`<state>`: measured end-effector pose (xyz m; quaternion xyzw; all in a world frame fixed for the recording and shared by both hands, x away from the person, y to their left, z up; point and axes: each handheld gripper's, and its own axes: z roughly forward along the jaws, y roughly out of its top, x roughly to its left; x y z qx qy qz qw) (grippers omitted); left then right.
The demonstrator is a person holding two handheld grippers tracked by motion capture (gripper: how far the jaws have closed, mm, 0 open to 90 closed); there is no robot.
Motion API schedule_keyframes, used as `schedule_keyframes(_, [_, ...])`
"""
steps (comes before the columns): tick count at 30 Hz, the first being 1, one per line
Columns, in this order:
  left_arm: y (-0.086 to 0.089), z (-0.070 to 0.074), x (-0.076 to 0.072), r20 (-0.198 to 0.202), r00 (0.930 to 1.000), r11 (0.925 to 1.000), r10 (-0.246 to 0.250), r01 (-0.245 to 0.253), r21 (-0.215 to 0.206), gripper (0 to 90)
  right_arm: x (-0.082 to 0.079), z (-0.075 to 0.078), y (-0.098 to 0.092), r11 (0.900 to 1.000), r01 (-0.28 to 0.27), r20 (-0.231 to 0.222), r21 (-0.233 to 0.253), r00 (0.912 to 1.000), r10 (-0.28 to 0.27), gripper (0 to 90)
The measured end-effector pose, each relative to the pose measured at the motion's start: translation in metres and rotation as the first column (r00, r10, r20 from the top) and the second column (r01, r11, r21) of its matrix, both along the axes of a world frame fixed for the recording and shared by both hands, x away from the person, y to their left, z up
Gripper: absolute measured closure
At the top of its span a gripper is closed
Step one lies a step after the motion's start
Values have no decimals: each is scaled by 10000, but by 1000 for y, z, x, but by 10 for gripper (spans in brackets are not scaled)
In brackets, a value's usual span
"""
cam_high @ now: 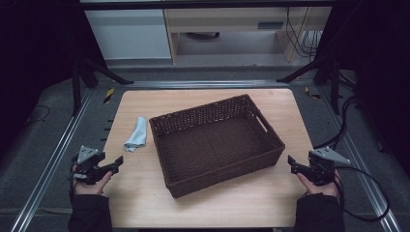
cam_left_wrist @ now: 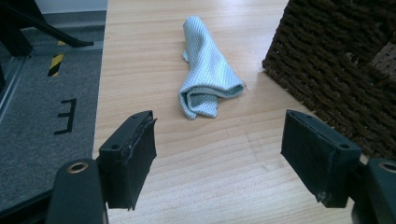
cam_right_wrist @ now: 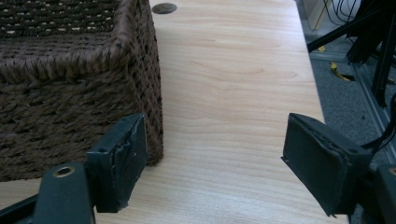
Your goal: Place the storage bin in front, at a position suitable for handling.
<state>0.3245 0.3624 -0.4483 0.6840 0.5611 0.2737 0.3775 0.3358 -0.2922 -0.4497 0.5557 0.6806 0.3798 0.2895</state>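
Observation:
A dark brown wicker basket (cam_high: 270,152) stands empty in the middle of the wooden table (cam_high: 232,198). A light blue folded cloth (cam_high: 137,134) lies on the table just left of the basket. My left gripper (cam_high: 116,162) hovers at the table's left edge, open, with nothing between its jaws. In the left gripper view the cloth (cam_left_wrist: 206,70) lies ahead of the open gripper (cam_left_wrist: 219,156), with the basket wall (cam_left_wrist: 336,70) at the right. My right gripper (cam_high: 291,163) is at the table's right edge, open and empty. The right gripper view has the basket corner (cam_right_wrist: 70,88) just beyond the left jaw of my gripper (cam_right_wrist: 215,161).
Metal rails (cam_high: 53,164) run along both sides of the table, over grey carpet (cam_high: 29,140). Black cables (cam_high: 360,193) trail from the right gripper. Black stand legs (cam_high: 96,72) and cabinets (cam_high: 130,34) sit beyond the far edge.

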Motion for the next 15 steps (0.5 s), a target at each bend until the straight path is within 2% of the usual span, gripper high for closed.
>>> schedule_keyframes(6, [-1, 5, -4, 271, 9996, 9998, -28, 34, -211, 252, -4, 9, -6, 9998, 59, 316, 208, 9995, -66, 270])
schedule_keyframes(11, [-3, 10, -3, 383, 9991, 9992, -206, 219, -330, 253, -6, 19, -4, 9999, -48, 657, 109, 9978, 41, 304])
schedule_keyframes(12, [-5, 12, -3, 428, 9987, 9989, -293, 307, -340, 253, -6, 25, -3, 9995, -201, 907, 258, 9957, 177, 335])
schedule_keyframes(14, [-8, 15, -4, 551, 9977, 9985, -385, 406, -367, 253, -6, 27, -3, 9992, -260, 959, 307, 9951, 229, 345])
schedule_keyframes(15, [-10, 19, -6, 668, 9966, 9975, -486, 519, -487, 260, -7, 32, -1, 9979, -456, 1081, 452, 9933, 405, 366])
